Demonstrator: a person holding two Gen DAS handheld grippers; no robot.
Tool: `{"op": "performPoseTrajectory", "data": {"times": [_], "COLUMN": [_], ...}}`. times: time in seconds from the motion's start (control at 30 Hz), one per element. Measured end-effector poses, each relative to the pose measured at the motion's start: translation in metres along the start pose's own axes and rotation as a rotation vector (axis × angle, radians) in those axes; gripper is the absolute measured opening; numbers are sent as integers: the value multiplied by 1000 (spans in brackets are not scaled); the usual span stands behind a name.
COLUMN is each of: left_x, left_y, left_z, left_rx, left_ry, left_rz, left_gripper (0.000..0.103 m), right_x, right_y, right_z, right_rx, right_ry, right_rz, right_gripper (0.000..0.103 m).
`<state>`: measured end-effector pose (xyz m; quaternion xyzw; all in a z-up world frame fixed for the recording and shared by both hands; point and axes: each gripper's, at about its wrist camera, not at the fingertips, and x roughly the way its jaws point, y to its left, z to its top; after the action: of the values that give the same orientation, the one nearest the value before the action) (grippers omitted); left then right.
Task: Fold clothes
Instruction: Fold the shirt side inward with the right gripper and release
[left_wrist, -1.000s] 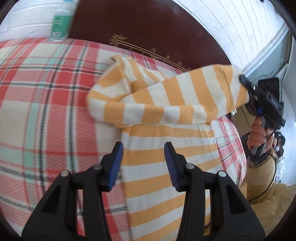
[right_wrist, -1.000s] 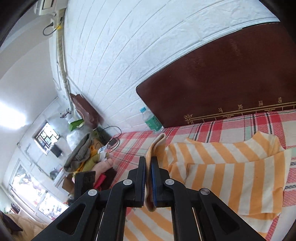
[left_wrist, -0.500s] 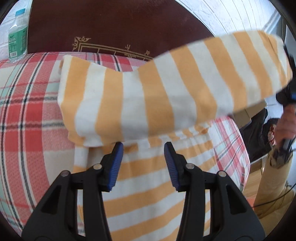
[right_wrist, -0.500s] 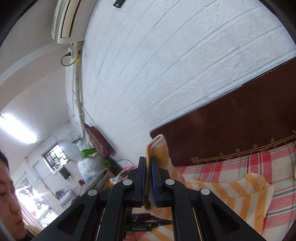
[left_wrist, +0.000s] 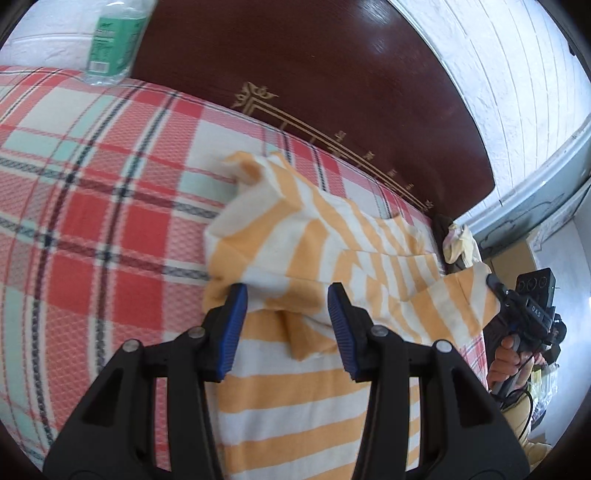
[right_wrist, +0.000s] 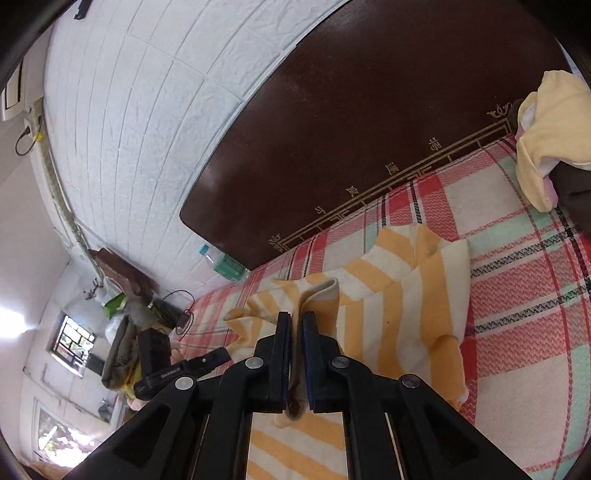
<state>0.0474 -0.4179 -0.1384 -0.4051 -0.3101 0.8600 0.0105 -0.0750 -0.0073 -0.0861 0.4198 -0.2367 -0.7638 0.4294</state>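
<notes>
Two tongs over one striped garment. Right tongs (right_wrist: 295, 325) pressed together on a folded edge of the orange-and-white striped garment (right_wrist: 399, 295), cloth pinched between the blue pads and bunched just beyond the tips. Left tongs (left_wrist: 284, 314) spread, blue pads apart above the same garment (left_wrist: 295, 398), nothing clamped between them; a loose fold of striped cloth just beyond and partly between the pads, touching or not cannot be told. In the left wrist view, right tongs (left_wrist: 493, 282) at the far right, gripping the garment's raised corner, held by a hand (left_wrist: 508, 363).

Garment spread across the plaid bedcover (left_wrist: 92, 221), near part flat and running toward the camera, far part folded over itself in rumpled layers, one sleeve drawn out to the right toward the closed tongs. Beyond the bed, a dark brown headboard (left_wrist: 314, 74) with gold trim, then a white panelled wall (right_wrist: 147, 110). Plastic water bottle (left_wrist: 114, 44) with a green label at the far left edge of the bed, beside the headboard. Pale yellow cloth (right_wrist: 550, 136) heaped at the far right corner of the bed, well apart from the striped garment.
</notes>
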Motion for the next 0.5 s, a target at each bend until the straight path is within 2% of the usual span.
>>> {"op": "performPoseTrajectory", "data": {"times": [0.07, 0.17, 0.27, 0.37, 0.43, 0.5], "left_x": [-7, -17, -27, -24, -15, -4], "left_y": [6, 7, -13, -42, -57, -70], "left_z": [-1, -5, -7, -10, -13, -14], "left_rx": [-7, -11, 92, 231, 308, 369], "left_ry": [-13, -15, -40, -46, -29, -9], "left_rz": [30, 9, 33, 97, 127, 149], "left_gripper": [47, 47, 47, 48, 48, 48], "right_x": [-2, -7, -10, -12, -6, -1], "right_y": [1, 7, 14, 24, 29, 34], "right_z": [1, 4, 8, 11, 7, 4], "right_rx": [-8, -24, -36, -68, -102, -137], "right_ry": [-9, -24, -27, -27, 1, 30], "right_rz": [6, 30, 48, 57, 13, -31], "right_gripper": [7, 7, 8, 8, 9, 22]}}
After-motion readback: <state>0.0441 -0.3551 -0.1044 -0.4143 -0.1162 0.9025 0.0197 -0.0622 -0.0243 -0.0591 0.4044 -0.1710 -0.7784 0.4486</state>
